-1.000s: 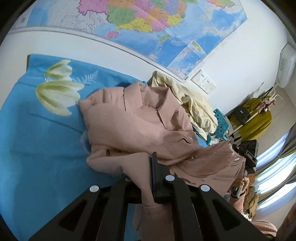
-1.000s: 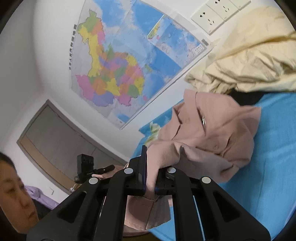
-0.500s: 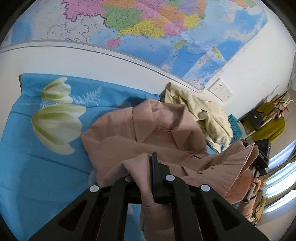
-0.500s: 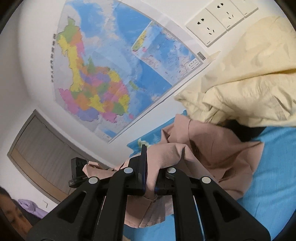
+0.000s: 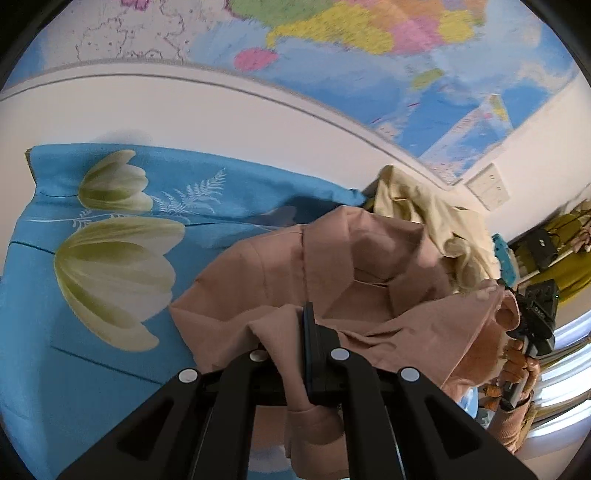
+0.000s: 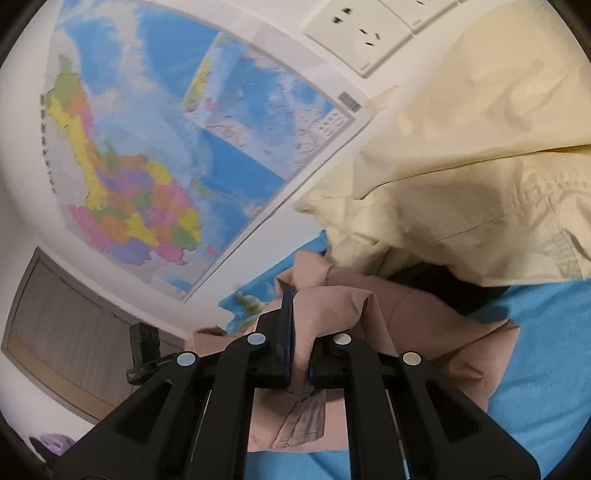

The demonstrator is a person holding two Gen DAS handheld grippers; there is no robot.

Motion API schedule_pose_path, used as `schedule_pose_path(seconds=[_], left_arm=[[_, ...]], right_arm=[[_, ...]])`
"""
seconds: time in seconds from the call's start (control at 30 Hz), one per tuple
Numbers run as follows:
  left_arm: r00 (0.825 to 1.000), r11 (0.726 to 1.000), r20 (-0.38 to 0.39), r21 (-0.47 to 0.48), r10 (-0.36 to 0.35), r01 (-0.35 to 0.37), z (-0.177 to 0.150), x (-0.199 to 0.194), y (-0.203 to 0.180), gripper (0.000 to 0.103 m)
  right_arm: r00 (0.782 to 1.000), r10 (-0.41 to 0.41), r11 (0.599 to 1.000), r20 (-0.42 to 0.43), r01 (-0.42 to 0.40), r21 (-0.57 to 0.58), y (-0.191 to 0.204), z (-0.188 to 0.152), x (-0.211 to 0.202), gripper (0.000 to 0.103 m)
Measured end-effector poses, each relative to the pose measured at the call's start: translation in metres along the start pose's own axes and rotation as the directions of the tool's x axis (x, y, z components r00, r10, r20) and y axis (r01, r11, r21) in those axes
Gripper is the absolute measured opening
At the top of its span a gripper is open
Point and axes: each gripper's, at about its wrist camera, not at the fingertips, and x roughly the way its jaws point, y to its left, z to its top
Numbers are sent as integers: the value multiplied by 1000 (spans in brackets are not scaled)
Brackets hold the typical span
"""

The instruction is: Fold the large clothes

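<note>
Our left tool (image 5: 295, 332) clamped on a fold of the pink shirt (image 5: 343, 273), our right tool (image 6: 300, 325) pinching another edge of it, shirt bunched on the blue flowered bed sheet (image 5: 92, 332), cream garment (image 6: 461, 158) beside it, wall map (image 6: 147, 147) behind.

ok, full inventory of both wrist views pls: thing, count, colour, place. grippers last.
pink garment: 1, dusty pink, crumpled on the bed, pinched at two spots
cream garment: 1, pale yellow, heaped by the wall behind the pink one
bed sheet: 1, blue with white tulip print, under both garments
wall map: 1, blue with multicoloured regions, on the white wall above the bed
wall sockets: white, on the wall beside the map; count unclear
clothes rack: 1, with a mustard item, far right of the left wrist view
left gripper: 1, black, shut on pink garment
right gripper: 1, black, shut on pink garment
</note>
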Motion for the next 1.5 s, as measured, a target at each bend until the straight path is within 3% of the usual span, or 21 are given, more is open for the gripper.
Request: schedule_pose_path(seconds=[0.53,0.6,0.67,0.7,0.77,0.83,0.97,1.07,1.17,1.23,1.27,1.33,1.37,1.4,1.43,1.47,1.5], left_arm=[[995,995,-94,-93,22,-31,30,55,31,4],[995,995,-101,-96,25,-35,32,60,34,4],[994,993,-108,-111,19,-31,33,64,37,4],[994,992,-112,-120,15,-29,34,66,39,4],[994,992,-113,-126,9,-23,36,68,41,4],[993,991,-116,-136,3,-19,37,71,43,4],[992,990,-123,-143,-2,-15,40,77,43,4],[992,988,-126,-154,-9,-11,42,80,44,6],[993,990,-119,-141,-11,-5,42,79,40,6],[994,991,-107,-132,-8,-6,41,76,38,8],[995,993,-99,-120,-10,-2,40,73,35,11],[997,995,-78,-101,-9,1,39,68,31,28],[998,996,-56,-89,5,-10,38,63,29,32],[999,997,-37,-72,15,-18,37,58,27,39],[1000,998,-23,-59,20,-21,37,54,25,41],[1000,999,-8,-51,18,-18,35,48,23,41],[1000,999,-1,-46,14,-14,35,45,22,42]], right_arm=[[994,-96,995,-62,98,36,-22,21,40,11],[992,-107,994,-74,109,23,-19,23,42,16],[992,-93,996,-81,94,11,-14,25,40,33],[993,-91,996,-81,92,3,-10,26,38,36],[996,-51,999,-71,50,-10,0,27,28,55],[998,-58,997,-35,56,-53,12,28,16,64],[999,-36,984,30,41,-176,44,20,-9,64],[996,-86,938,-30,71,-339,74,-4,2,64],[967,-216,841,-138,112,-530,97,-46,42,62],[918,-357,753,-172,173,-634,98,-75,79,63],[899,-395,732,-190,183,-656,95,-85,97,66],[867,-466,682,-178,223,-697,88,-97,120,65],[846,-518,624,-130,269,-734,85,-103,134,65],[833,-543,592,-108,288,-753,83,-107,144,65],[825,-556,577,-103,294,-762,81,-108,151,50],[811,-580,545,-79,314,-777,78,-109,160,21],[805,-588,544,-81,319,-776,76,-108,165,9]])
